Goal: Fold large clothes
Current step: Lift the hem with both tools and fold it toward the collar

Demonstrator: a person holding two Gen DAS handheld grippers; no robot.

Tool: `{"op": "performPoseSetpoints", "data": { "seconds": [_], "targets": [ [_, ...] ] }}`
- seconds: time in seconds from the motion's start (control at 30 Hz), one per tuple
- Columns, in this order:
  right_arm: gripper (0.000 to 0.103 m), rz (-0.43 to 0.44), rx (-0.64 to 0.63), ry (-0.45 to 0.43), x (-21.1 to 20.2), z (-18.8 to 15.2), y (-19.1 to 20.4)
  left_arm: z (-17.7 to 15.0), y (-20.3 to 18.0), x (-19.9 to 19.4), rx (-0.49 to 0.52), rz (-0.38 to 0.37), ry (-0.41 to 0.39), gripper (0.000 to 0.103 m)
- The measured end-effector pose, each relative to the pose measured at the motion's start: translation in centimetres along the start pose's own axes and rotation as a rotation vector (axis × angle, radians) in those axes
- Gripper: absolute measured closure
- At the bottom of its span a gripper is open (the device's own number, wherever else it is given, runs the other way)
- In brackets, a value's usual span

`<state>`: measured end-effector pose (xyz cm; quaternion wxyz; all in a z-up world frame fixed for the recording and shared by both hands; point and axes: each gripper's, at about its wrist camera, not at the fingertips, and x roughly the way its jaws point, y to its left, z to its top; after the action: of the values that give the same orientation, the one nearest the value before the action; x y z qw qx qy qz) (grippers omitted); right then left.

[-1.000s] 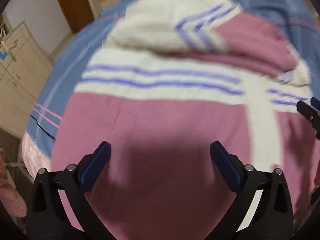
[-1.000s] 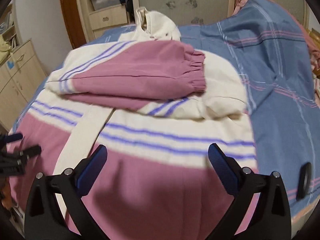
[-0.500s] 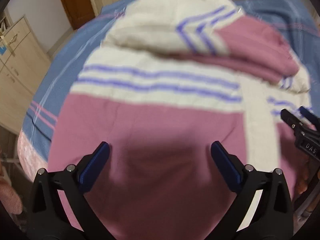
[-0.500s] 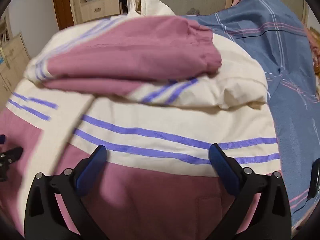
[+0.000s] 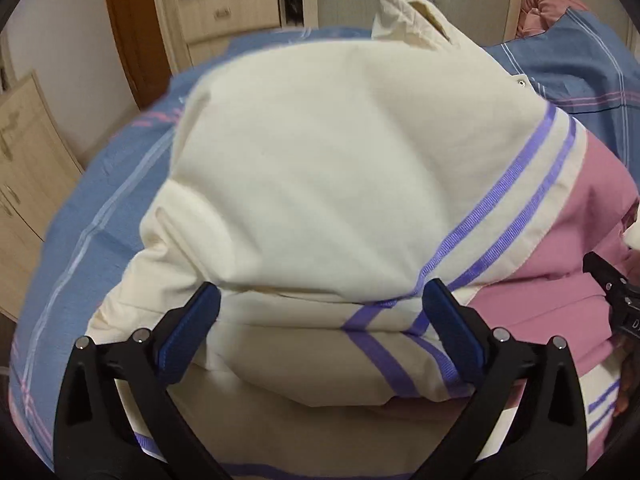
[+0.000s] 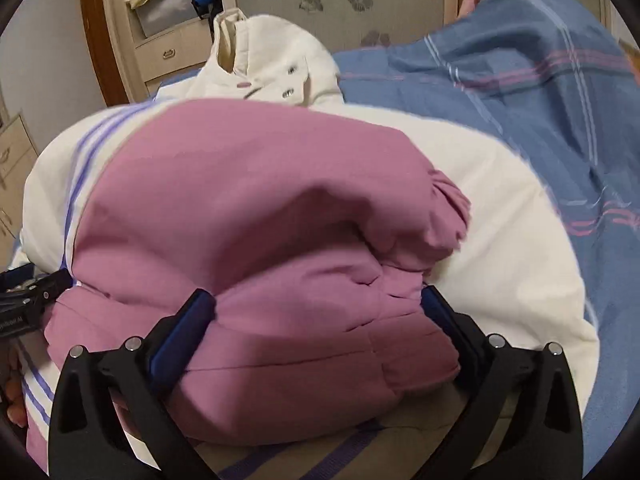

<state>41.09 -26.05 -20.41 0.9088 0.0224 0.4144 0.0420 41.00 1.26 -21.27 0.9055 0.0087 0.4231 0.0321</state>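
Observation:
A big cream and pink jacket with purple stripes lies on the bed, its sleeves folded across its body. In the left wrist view the cream shoulder part (image 5: 320,168) bulges up right in front of my left gripper (image 5: 320,320), which is open with its blue pads either side of the fold's near edge. In the right wrist view the pink sleeve (image 6: 256,208) with its gathered cuff (image 6: 448,208) fills the middle. My right gripper (image 6: 316,320) is open, its pads flanking the pink bundle. The collar (image 6: 256,56) stands up at the far end.
A blue plaid bedsheet (image 6: 520,80) covers the bed beyond and right of the jacket. Cream cabinets (image 5: 24,168) and a brown door frame (image 5: 128,32) stand at the left. Each gripper shows at the other view's edge: the right gripper (image 5: 616,300), the left gripper (image 6: 28,300).
Both grippers have moved forward from over the pink hem to right against the folded sleeves; the jacket's upper part now fills both views. Both stay open.

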Motion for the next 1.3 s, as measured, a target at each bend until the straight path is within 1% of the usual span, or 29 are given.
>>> {"op": "performPoseSetpoints", "data": {
  "seconds": [0.07, 0.13, 0.17, 0.2, 0.23, 0.27, 0.33, 0.37, 0.43, 0.47, 0.5, 0.53, 0.6, 0.73, 0.77, 0.8, 0.83, 0.87, 0.9, 0.93, 0.97, 1.0, 1.03, 1.07, 1.1, 1.13, 1.2, 1.23, 1.3],
  "targets": [
    [0.001, 0.004, 0.006, 0.011, -0.1, 0.1, -0.1, 0.1, -0.2, -0.2, -0.002, 0.008, -0.005, 0.002],
    [0.001, -0.024, 0.015, -0.002, -1.4, 0.8, -0.1, 0.7, 0.3, -1.6, -0.032, -0.015, -0.016, 0.002],
    [0.001, -0.020, 0.022, -0.038, -2.4, 1.0, 0.0, 1.0, 0.4, -3.0, -0.039, -0.042, -0.045, 0.002],
    [0.001, 0.002, 0.035, -0.100, -4.0, 1.6, 0.1, 1.3, 0.7, -3.8, -0.032, -0.061, -0.072, 0.002],
    [0.001, 0.017, 0.049, -0.146, -5.1, 2.1, 0.2, 2.1, 0.5, -4.3, -0.017, -0.069, -0.103, 0.002],
    [0.001, 0.036, 0.070, -0.175, -5.9, 3.2, 0.3, 3.1, -0.1, -5.2, 0.013, -0.060, -0.135, 0.002],
    [0.001, 0.062, 0.089, -0.172, -5.2, 4.9, 0.3, 4.9, -1.5, -5.2, 0.071, -0.029, -0.166, 0.002],
    [0.001, 0.031, 0.077, -0.134, -3.6, 5.7, 0.5, 5.8, -2.2, -4.3, 0.094, -0.005, -0.148, 0.002],
    [0.001, -0.062, 0.026, -0.053, 0.4, 5.8, 0.7, 6.9, -2.8, -0.4, 0.107, 0.025, -0.073, 0.002],
    [0.001, -0.061, -0.001, -0.032, 2.5, 5.1, 0.6, 6.9, -2.7, 2.2, 0.099, 0.014, -0.032, 0.002],
    [0.001, -0.039, 0.018, -0.025, 3.6, 4.8, 0.1, 6.5, -2.6, 3.9, 0.078, -0.006, -0.010, 0.002],
    [0.001, -0.045, 0.024, -0.028, 3.4, 5.0, 0.1, 6.2, -2.5, 4.7, 0.059, -0.014, -0.004, 0.002],
    [0.001, -0.067, 0.004, -0.039, 3.2, 4.8, 0.5, 6.0, -2.8, 4.5, 0.064, 0.011, -0.024, 0.002],
    [0.001, -0.058, 0.011, -0.045, 2.9, 4.7, 0.2, 5.8, -2.3, 4.3, 0.045, -0.011, -0.033, 0.002],
    [0.001, -0.067, 0.012, -0.065, 2.2, 4.5, 0.3, 5.6, -2.3, 3.9, 0.039, -0.011, -0.040, 0.002],
    [0.001, -0.080, 0.016, -0.098, 1.0, 4.0, 0.5, 5.5, -1.9, 2.7, 0.026, -0.017, -0.052, 0.002],
    [0.002, -0.073, 0.022, -0.156, -1.4, 3.5, 0.7, 5.1, -1.4, 1.0, 0.006, -0.029, -0.065, 0.002],
    [0.002, -0.044, 0.022, -0.208, -3.4, 3.1, 0.8, 4.9, -0.8, -1.0, -0.008, -0.055, -0.095, 0.002],
    [0.002, -0.002, -0.001, -0.253, -5.9, 2.5, 0.7, 4.2, 0.0, -3.6, -0.001, -0.075, -0.150, 0.002],
    [0.001, 0.005, -0.032, -0.247, -7.1, 2.0, 0.6, 3.5, 0.4, -5.1, 0.019, -0.052, -0.182, 0.002],
    [0.001, -0.013, -0.070, -0.197, -7.2, 1.3, 0.3, 2.8, 0.7, -5.4, 0.038, -0.025, -0.172, 0.002],
    [0.001, -0.029, -0.084, -0.130, -6.2, 0.6, -0.1, 2.1, 0.8, -4.7, 0.049, -0.017, -0.132, 0.002],
    [0.001, -0.021, -0.077, -0.018, -4.0, -0.5, -0.9, 1.3, 1.1, -3.1, 0.044, -0.035, -0.075, 0.002],
    [0.001, 0.048, -0.039, 0.052, -2.0, -1.5, -1.9, 0.5, 1.4, -1.3, 0.024, -0.072, -0.027, 0.002],
    [0.001, 0.088, -0.001, 0.056, -1.6, -1.7, -2.6, 0.0, 1.7, -0.2, -0.001, -0.088, -0.010, 0.002],
    [0.001, 0.089, 0.005, 0.059, -2.0, -1.4, -2.7, 0.1, 1.5, -0.5, -0.001, -0.072, -0.021, 0.002],
    [0.001, 0.045, -0.019, 0.072, -3.3, -0.7, -2.0, 0.2, 1.1, -1.1, 0.000, -0.040, -0.035, 0.002],
    [0.001, 0.043, -0.020, 0.077, -4.2, -0.5, -1.7, -0.1, 1.0, -1.1, 0.004, -0.032, -0.047, 0.002],
    [0.001, 0.126, 0.001, 0.012, -7.3, 0.3, -1.6, -0.4, 1.3, -1.2, -0.006, -0.044, -0.060, 0.002]
  ]
}}
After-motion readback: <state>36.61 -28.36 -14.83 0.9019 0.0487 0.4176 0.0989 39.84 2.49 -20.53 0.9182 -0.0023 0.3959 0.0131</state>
